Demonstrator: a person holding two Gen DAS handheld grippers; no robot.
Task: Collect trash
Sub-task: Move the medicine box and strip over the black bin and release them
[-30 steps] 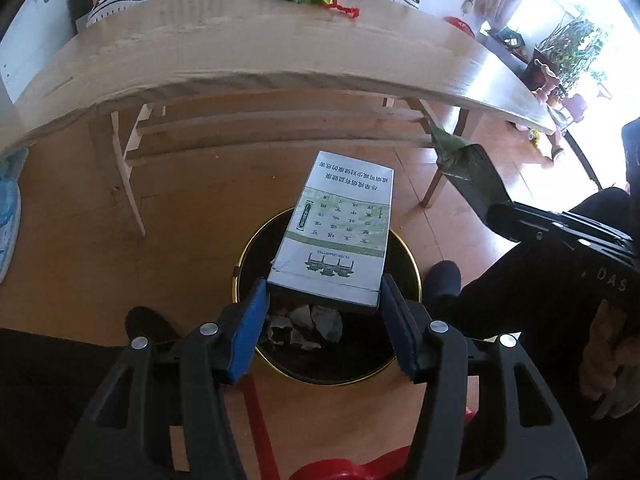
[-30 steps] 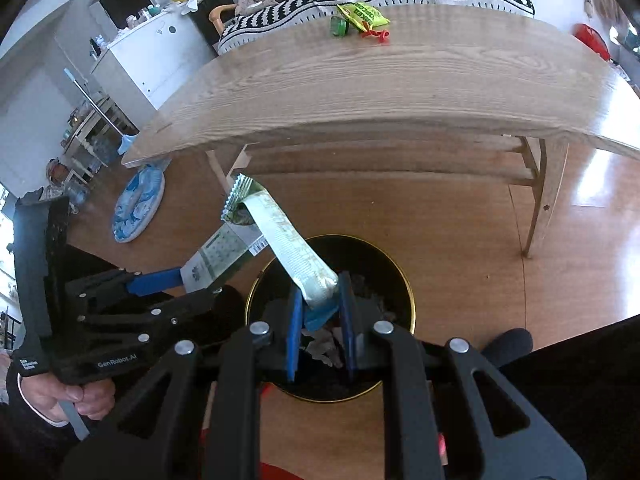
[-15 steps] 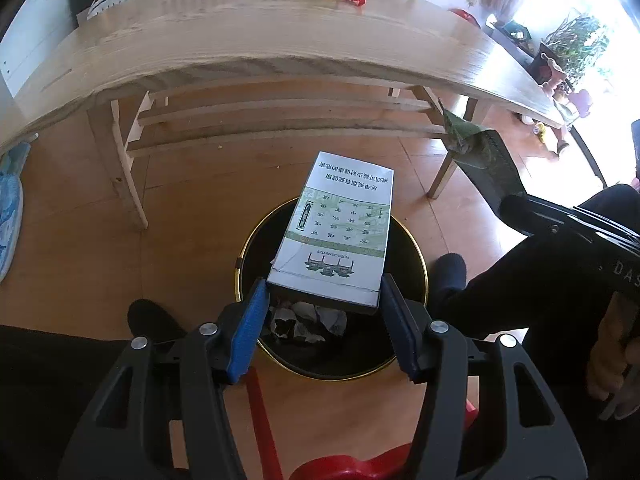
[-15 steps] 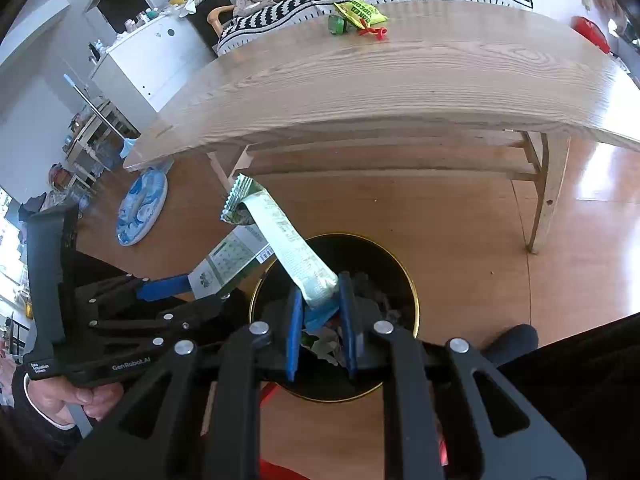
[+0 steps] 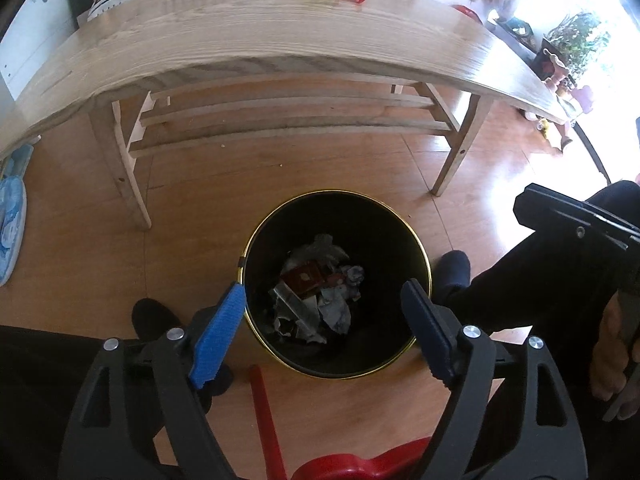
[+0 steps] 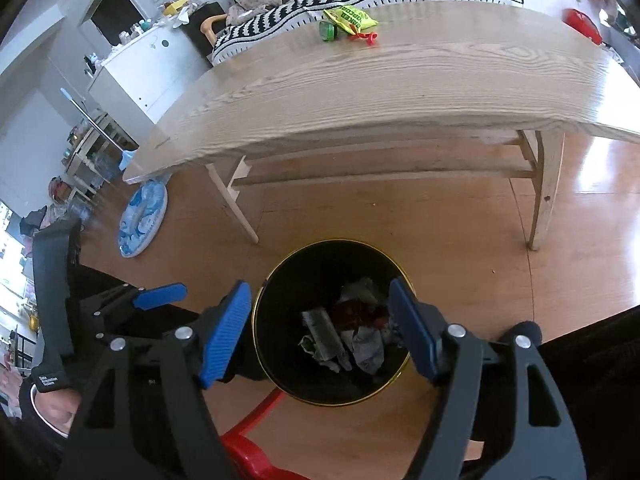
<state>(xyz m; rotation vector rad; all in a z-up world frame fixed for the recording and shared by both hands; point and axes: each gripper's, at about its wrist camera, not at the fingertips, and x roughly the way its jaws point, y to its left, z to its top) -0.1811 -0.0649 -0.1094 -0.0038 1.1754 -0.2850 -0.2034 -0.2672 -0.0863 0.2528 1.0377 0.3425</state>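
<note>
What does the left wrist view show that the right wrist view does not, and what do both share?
Only the left wrist view shows the potted plants by the bright window. Only the right wrist view shows the white cabinet and the whole round blue mat. Both show the black trash bin holding crumpled trash, the wooden table with its yellow-green snack bag, and open, empty grippers: left gripper, right gripper.

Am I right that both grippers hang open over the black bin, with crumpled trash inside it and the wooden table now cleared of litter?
Not quite. Both the left gripper and right gripper are open over the black bin holding crumpled trash, but the wooden table is not cleared: a yellow-green snack bag, a small green item and a red piece lie at its far edge, as the right wrist view shows.
</note>
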